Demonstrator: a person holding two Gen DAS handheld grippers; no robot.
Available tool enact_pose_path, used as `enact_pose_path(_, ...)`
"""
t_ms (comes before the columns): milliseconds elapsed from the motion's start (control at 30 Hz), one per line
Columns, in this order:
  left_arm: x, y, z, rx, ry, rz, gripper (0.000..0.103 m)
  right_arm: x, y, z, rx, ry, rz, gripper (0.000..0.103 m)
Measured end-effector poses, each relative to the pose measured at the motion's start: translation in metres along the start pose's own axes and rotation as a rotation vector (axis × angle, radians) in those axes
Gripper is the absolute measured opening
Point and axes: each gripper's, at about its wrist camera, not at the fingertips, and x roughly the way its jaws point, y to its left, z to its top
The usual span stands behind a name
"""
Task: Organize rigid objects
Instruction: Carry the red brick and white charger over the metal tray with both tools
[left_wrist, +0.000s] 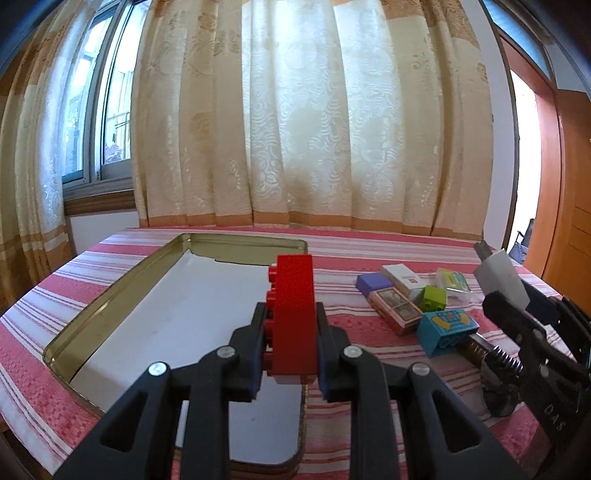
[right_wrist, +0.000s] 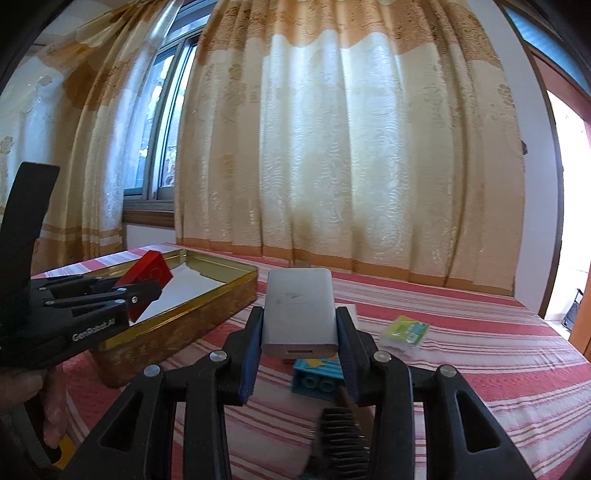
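My left gripper (left_wrist: 291, 325) is shut on a long red toy brick (left_wrist: 294, 314), held above the right part of a gold tin tray (left_wrist: 110, 291) lined with white paper. From the right wrist view the same left gripper (right_wrist: 147, 295) and red toy brick (right_wrist: 149, 273) hang over the gold tin tray (right_wrist: 192, 321). My right gripper (right_wrist: 299, 328) is shut on a grey power bank (right_wrist: 299, 314), held above the striped cloth to the right of the tray. In the left wrist view the power bank (left_wrist: 498, 280) and right gripper (left_wrist: 509, 299) show at the far right.
On the red-striped tablecloth (left_wrist: 369, 369) lie a blue printed brick (left_wrist: 445, 328), a green brick (left_wrist: 434, 297), a purple block (left_wrist: 373, 282), two small card boxes (left_wrist: 395, 310), a clear packet (right_wrist: 406, 330) and a dark brush (right_wrist: 343, 432). Curtains hang behind the table.
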Motion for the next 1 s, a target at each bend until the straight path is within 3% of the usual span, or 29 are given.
enact_pose_path(1000, 0.001, 0.029, -0.001, -0.055, 0.021, 0.019, 0.021, 0.009, 0.044, 0.006, -0.048, 0.006, 0.070, 0.040)
